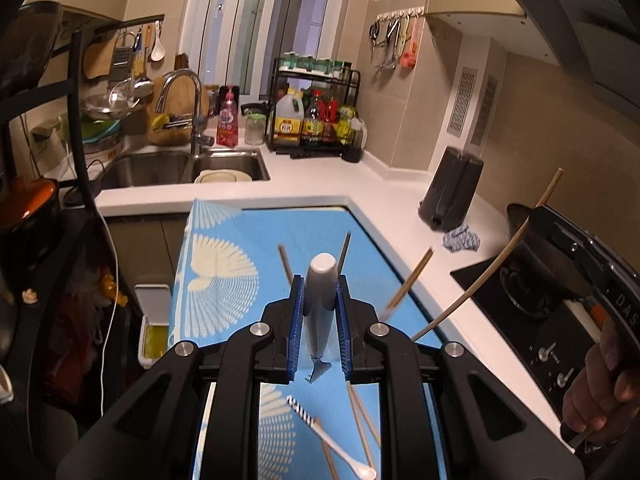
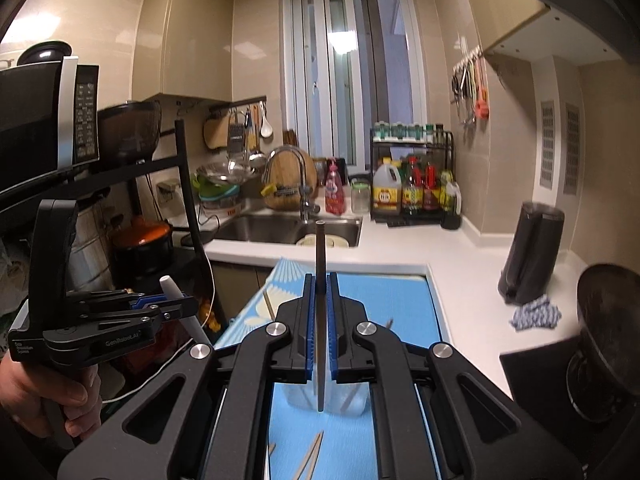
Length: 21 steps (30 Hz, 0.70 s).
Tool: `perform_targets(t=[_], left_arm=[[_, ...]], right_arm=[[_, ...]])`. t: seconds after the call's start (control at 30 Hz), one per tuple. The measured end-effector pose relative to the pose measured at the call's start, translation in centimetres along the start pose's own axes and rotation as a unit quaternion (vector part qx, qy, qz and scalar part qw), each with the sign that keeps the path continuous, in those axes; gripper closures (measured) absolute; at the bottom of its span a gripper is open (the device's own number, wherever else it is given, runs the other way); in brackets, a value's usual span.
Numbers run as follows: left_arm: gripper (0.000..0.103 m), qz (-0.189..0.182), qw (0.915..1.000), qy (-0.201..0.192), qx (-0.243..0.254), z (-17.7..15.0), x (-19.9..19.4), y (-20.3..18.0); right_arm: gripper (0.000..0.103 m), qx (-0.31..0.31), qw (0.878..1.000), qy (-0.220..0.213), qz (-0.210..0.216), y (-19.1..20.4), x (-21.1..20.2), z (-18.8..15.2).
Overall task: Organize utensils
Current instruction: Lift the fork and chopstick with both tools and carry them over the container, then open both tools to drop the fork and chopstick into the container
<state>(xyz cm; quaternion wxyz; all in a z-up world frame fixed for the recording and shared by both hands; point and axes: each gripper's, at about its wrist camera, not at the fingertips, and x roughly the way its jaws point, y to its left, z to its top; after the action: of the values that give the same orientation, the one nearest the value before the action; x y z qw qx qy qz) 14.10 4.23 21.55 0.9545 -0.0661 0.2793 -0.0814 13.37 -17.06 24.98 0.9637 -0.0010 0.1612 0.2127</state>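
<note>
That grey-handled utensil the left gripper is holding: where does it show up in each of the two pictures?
Left wrist view: grey-handled utensil at centre, upright between the left gripper fingers.
Right wrist view: far left, its pale handle poking up from that gripper.
Shared landmark: the blue mat.

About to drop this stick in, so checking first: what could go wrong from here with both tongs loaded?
1. The right tongs pinch the thin stick at one narrow spot; it may swivel and miss the clear container below.
2. That container looks light; a skewed stick could tip it.
3. The left tongs, shut on the grey-handled utensil, sit close to the stick's long end; they might clash.
</note>
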Motion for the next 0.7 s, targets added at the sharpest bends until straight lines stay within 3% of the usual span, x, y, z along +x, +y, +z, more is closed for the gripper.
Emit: perform_targets(t=[0.33, 0.7], left_arm=[[0.087, -0.011, 0.9997, -0.019, 0.006, 6.0, 3.0, -0.5], [0.087, -0.029, 0.9995, 0.012, -0.001, 5.4, 8.0, 0.3]], right_arm=[[0.098, -0.010, 0.999, -0.032, 0.000, 0.4, 4.2, 4.6], [0.098, 0.011, 1.000, -0.021, -0.018, -1.1, 9.3, 2.8]])
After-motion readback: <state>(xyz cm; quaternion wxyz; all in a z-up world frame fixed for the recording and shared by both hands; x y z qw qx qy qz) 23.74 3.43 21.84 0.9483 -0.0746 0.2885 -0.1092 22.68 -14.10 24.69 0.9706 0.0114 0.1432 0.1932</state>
